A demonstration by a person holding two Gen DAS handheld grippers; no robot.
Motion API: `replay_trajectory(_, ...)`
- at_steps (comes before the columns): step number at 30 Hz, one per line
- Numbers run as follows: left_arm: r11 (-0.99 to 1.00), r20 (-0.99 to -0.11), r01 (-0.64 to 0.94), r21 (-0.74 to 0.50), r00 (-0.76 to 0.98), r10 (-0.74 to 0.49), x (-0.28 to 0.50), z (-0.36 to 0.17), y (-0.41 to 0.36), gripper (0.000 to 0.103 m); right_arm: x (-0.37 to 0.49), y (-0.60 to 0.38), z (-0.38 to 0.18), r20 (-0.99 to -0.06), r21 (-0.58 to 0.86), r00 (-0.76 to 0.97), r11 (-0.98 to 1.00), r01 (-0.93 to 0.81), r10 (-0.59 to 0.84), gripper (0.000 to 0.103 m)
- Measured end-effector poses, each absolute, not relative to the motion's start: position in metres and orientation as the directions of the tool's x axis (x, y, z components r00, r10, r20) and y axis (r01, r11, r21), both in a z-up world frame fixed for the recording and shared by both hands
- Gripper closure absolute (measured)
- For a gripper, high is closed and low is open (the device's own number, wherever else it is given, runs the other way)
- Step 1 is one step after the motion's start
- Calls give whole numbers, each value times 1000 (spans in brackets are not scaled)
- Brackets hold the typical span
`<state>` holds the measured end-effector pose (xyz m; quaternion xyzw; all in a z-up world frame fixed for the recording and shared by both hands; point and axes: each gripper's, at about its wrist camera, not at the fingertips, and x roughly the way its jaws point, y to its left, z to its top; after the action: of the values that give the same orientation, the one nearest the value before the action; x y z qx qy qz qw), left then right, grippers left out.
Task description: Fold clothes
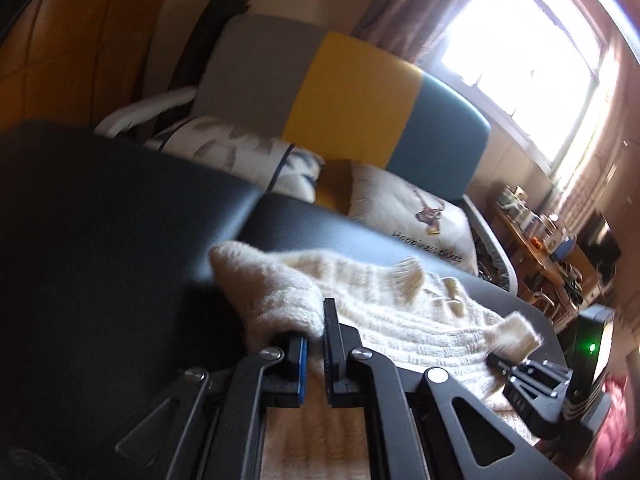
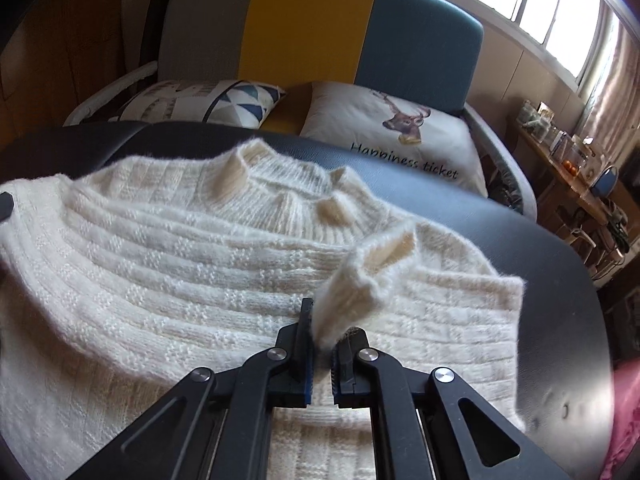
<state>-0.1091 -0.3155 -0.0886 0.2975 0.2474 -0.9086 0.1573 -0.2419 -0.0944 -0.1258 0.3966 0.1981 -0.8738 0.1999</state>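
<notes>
A fluffy white sweater [image 2: 168, 264] lies spread on a dark padded table [image 2: 540, 264], filling the middle and left of the right wrist picture. The right gripper [image 2: 320, 340], at the bottom middle of that picture, is clamped on a pinch of the sweater's edge and lifts it into a little peak. The left gripper [image 1: 316, 340], at the bottom middle of the left wrist picture, is squeezed on another bunch of the wool near the sweater's other side. In that same picture the right gripper [image 1: 496, 360] shows at the lower right, with a bit of wool in its tip. No fold looks finished yet; the body lies mostly flat, and the neck points to the sofa [image 2: 312, 20] at the top. I think the first fold is only starting. The sides and the bottom probably all need folding.
</notes>
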Motion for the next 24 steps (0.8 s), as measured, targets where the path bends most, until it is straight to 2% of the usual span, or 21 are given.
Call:
replay_trajectory(3, -865, -593, 383, -326, -795, -128, -118, -75, -303, 99, -248, -82, -105, -738, -205, -649, -854, 478, -186, 97)
replay_trajectory(8, -913, -606, 303, -273, -791, -82, -134, -76, -275, 99, -267, -44, -85, -692, -213, -708, -898, 384, -139, 97)
replay_trajectory(15, -935, -721, 265, -236, -693, -15, -148, -129, -248, 99, -288, -5, -153, -815, -133, -575, -942, 307, -73, 97)
replay_trajectory(20, -870, -725, 307, -385, -684, 80, -133, -150, -261, 97, -285, 1, -159, -816, -88, -569, -951, 295, -101, 97)
replay_trajectory(24, -678, -648, 379, -630, -738, 189, -102, -161, -298, 90, -283, 6, -161, -815, -60, -566, -953, 295, -124, 96)
